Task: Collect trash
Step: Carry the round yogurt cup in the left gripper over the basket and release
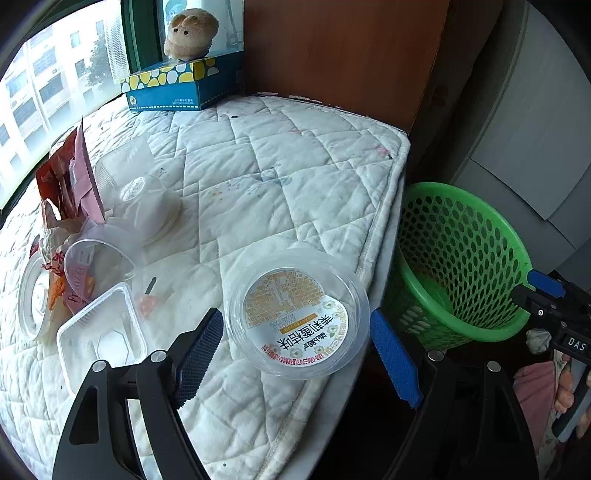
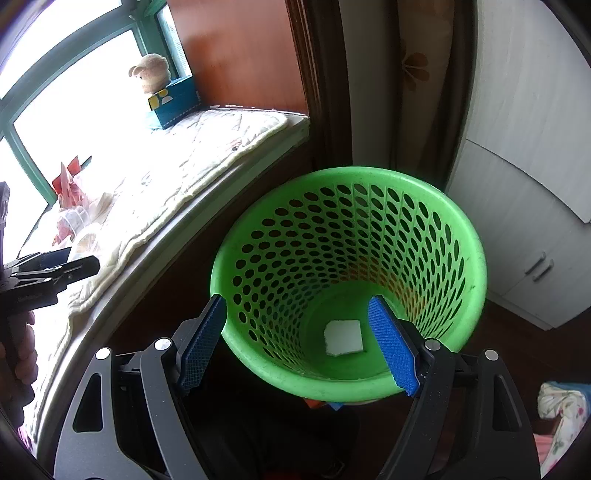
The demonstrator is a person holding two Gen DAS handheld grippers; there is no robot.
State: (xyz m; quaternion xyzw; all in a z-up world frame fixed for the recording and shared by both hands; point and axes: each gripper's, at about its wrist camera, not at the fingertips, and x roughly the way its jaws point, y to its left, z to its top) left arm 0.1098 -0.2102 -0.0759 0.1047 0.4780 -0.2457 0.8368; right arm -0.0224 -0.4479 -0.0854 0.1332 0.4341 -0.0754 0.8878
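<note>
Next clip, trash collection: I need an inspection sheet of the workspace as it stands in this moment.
Surface: white quilted pad, stained, on a window ledge.
Job's things: round clear plastic container with printed label near the pad's edge; square white plastic tray; green perforated plastic basket on the floor beside the ledge, a white scrap at its bottom.
Clutter: red and pink wrappers, clear cups and lids piled at the pad's left.
Grippers: left claw open, straddling the container, not touching it; right claw open over the basket, empty.
Cables: nothing seen.
Surroundings: plush toy on a blue tissue box, window, wooden panel.
</note>
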